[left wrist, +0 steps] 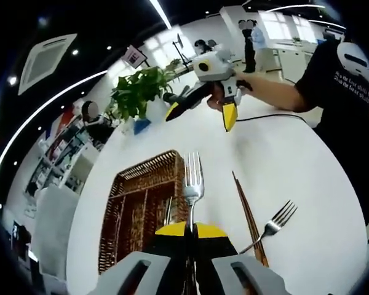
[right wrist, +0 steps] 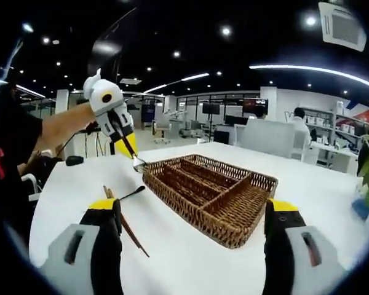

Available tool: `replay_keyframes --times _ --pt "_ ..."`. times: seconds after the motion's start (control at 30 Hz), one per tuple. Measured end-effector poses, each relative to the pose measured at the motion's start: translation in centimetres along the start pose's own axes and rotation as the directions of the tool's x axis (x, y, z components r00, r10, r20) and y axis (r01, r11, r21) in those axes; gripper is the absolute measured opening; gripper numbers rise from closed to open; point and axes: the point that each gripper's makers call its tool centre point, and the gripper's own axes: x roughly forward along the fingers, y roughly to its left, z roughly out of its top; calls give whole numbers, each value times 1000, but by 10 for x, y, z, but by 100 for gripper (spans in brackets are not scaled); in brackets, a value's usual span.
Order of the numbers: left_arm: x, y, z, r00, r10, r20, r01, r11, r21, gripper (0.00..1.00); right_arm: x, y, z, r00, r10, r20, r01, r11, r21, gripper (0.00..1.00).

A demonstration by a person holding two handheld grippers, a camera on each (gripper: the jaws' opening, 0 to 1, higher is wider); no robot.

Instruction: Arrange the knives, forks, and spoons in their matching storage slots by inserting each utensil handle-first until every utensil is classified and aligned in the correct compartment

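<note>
My left gripper (left wrist: 190,229) is shut on a silver fork (left wrist: 193,177) by its handle, tines pointing away from me, over the near right corner of a brown wicker basket (left wrist: 138,212) with long compartments. In the right gripper view the same left gripper (right wrist: 128,146) holds the fork (right wrist: 137,163) just above the basket's (right wrist: 209,190) far left corner. My right gripper (right wrist: 194,210) stands wide open with nothing between its jaws, facing the basket. It also hangs open above the table's far side (left wrist: 201,114). A second fork (left wrist: 274,224) lies on the table.
Brown chopsticks (left wrist: 246,212) lie on the white table (left wrist: 295,160) between the basket and the loose fork; they also lie left of the basket (right wrist: 128,227). A potted plant (left wrist: 138,91) stands at the table's far edge. A person's arm (left wrist: 277,92) reaches in.
</note>
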Motion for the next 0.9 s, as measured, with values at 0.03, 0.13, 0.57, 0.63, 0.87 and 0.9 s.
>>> replay_keyframes --times 0.03,0.13,0.57,0.63,0.87,0.9 --pt "2 4 -1 1000 3 -1 -3 1000 1 1 0 -1 0 1000 -2 1 2 1000 2 99" --pt "5 13 -4 1000 7 -4 -7 1000 2 1 0 -2 0 1000 -7 -4 7 1000 -3 99" --pt "22 68 -20 998 62 -25 -62 998 3 1 3 1 1 1000 -4 -4 4 1000 -25 99" --pt "23 76 -22 997 73 -19 -73 997 12 1 4 1 0 1000 -7 -8 7 999 -32 99" --pt "34 104 -35 995 100 -27 -100 995 -5 1 4 2 -3 999 -12 -34 10 997 -74 99" --pt "34 108 -35 995 97 -25 -97 995 -1 1 4 1 -3 999 -15 -35 12 997 -71 99"
